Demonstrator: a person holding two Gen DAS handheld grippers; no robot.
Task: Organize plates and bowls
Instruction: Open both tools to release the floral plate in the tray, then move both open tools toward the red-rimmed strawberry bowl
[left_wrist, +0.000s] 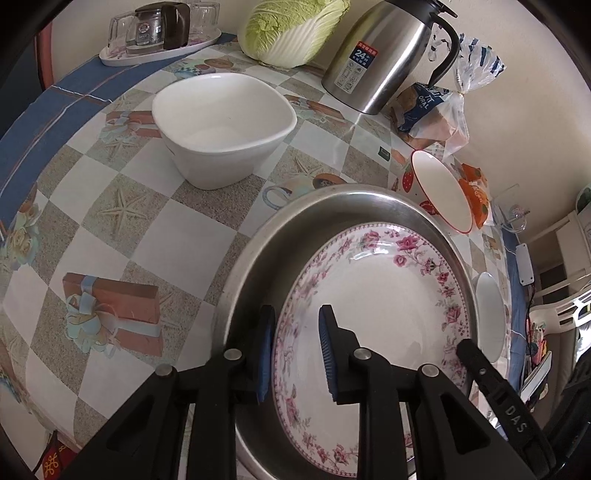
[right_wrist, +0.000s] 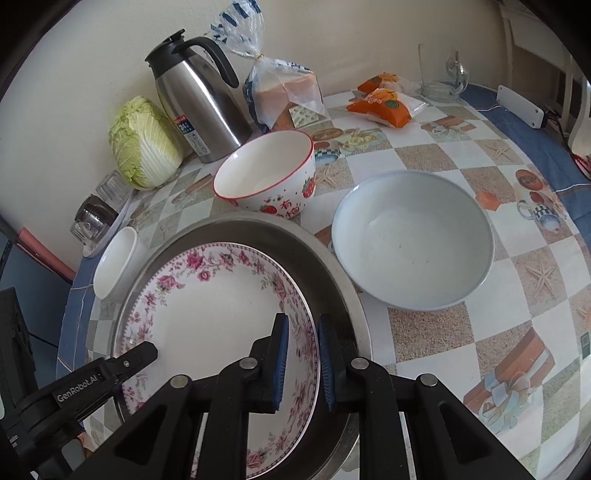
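A table covered with a checked, printed oilcloth (right_wrist: 436, 332) stands against a cream wall. At its near edge sits a round metal tray (right_wrist: 325, 280), and a floral plate (right_wrist: 214, 306) with a pink rose border lies inside it, toward the tray's near side.

The left gripper (left_wrist: 295, 350) straddles the plate's left rim: 1 blue pad is outside the rim over the tray floor, the other over the plate's white face. A visible gap separates the pad on the plate side from the rim, so the jaws stand narrow and not clamped. The right gripper (right_wrist: 301, 362) straddles the plate's right rim in the same way, with its jaws narrower; whether its pads press on the rim cannot be told.

3 bowls stand around the tray. A white squarish bowl (left_wrist: 221, 125) is upright to the far left, clear of the tray. A strawberry bowl (right_wrist: 269, 177) with a red rim sits just beyond the tray's far edge. A pale blue bowl (right_wrist: 413, 240) sits to the tray's right, just beside it.

Along the wall stand a cabbage (right_wrist: 142, 142), a steel jug (right_wrist: 199, 99) and a bagged loaf (right_wrist: 284, 92). 2 orange packets (right_wrist: 384, 98) lie further right. A white dish holding glasses (left_wrist: 159, 33) occupies the far left corner.
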